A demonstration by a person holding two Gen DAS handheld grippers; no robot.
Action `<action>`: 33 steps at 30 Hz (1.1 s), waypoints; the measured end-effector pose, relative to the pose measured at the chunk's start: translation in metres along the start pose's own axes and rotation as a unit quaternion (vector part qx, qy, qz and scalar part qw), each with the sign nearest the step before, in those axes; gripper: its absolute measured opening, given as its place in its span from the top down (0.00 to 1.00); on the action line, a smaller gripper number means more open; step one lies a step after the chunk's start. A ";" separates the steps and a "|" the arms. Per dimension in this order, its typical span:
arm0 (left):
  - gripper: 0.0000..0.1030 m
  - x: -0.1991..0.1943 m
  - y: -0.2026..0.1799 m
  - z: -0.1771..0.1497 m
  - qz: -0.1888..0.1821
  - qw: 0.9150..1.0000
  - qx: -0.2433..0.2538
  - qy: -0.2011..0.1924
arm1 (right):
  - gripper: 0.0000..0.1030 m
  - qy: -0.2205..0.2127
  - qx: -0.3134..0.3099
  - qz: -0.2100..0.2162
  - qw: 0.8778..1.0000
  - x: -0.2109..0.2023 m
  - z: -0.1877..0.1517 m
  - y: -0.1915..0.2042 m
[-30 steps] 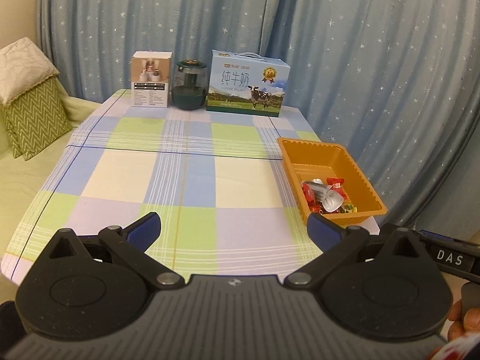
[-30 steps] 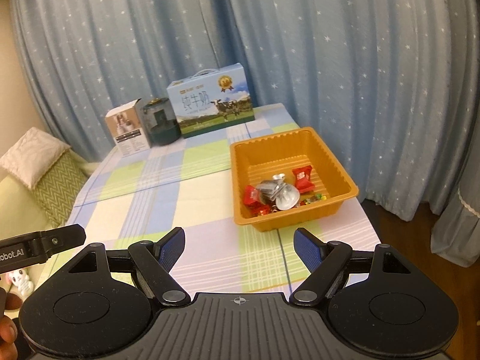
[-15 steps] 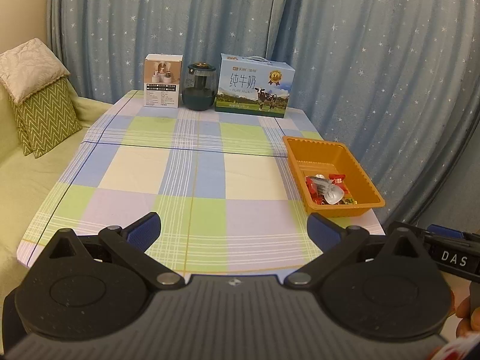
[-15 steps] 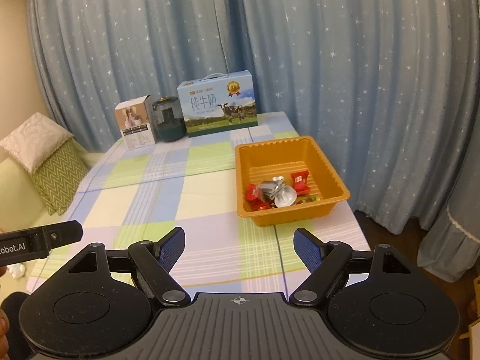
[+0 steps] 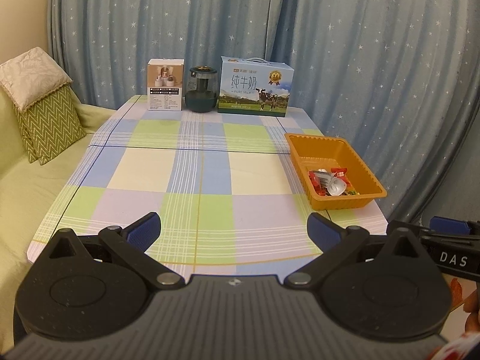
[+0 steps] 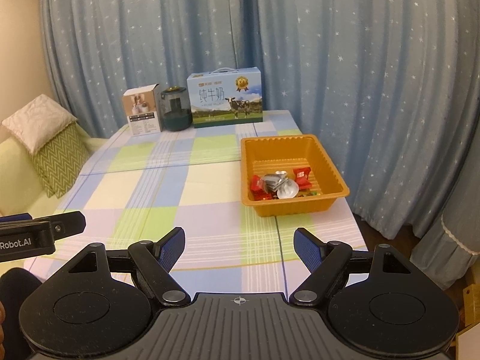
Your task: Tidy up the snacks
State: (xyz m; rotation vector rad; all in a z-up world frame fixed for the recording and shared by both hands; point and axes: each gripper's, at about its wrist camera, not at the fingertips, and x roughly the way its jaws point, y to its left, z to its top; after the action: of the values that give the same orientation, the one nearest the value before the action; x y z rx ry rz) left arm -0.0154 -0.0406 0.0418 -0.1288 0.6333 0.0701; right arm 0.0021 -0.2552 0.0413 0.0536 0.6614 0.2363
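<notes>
An orange tray (image 5: 327,145) (image 6: 300,207) sits at the table's right side, with several wrapped snacks (image 5: 331,180) (image 6: 280,184) piled in its near part, red and silver among them. My left gripper (image 5: 233,228) hangs open over the table's near edge, nothing between its blue pads. My right gripper (image 6: 239,244) is open too, short of the tray and holding nothing. Each gripper shows at the edge of the other's view.
Along the far edge of the checked table (image 5: 195,180) stand a white carton (image 5: 165,88), a dark green jar (image 5: 201,93) and a blue milk box (image 5: 255,90). A sofa with cushions (image 5: 39,105) lies left; starred curtains hang behind.
Both grippers have drawn back from the table, so the tray and the far boxes look smaller and more of the tabletop shows. Both stay open.
</notes>
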 end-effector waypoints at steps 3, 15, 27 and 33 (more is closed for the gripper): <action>0.00 -0.001 -0.001 -0.001 -0.003 1.000 0.001 -0.001 | 0.23 0.000 0.000 0.004 1.000 0.000 -0.001 0.003; 0.00 -0.001 -0.001 -0.005 -0.007 1.000 0.000 0.003 | 0.23 -0.003 0.006 0.007 1.000 0.000 -0.001 0.004; 0.00 0.002 -0.002 -0.006 -0.008 1.000 0.002 0.006 | 0.23 -0.003 0.007 0.005 1.000 0.000 -0.002 0.004; 0.00 0.003 -0.002 -0.008 -0.009 1.000 0.004 0.007 | 0.23 -0.004 0.008 0.005 1.000 0.001 -0.002 0.005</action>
State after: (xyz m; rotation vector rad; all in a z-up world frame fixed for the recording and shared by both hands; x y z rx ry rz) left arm -0.0177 -0.0434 0.0345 -0.1272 0.6468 0.0496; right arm 0.0005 -0.2502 0.0403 0.0722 0.6547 0.2397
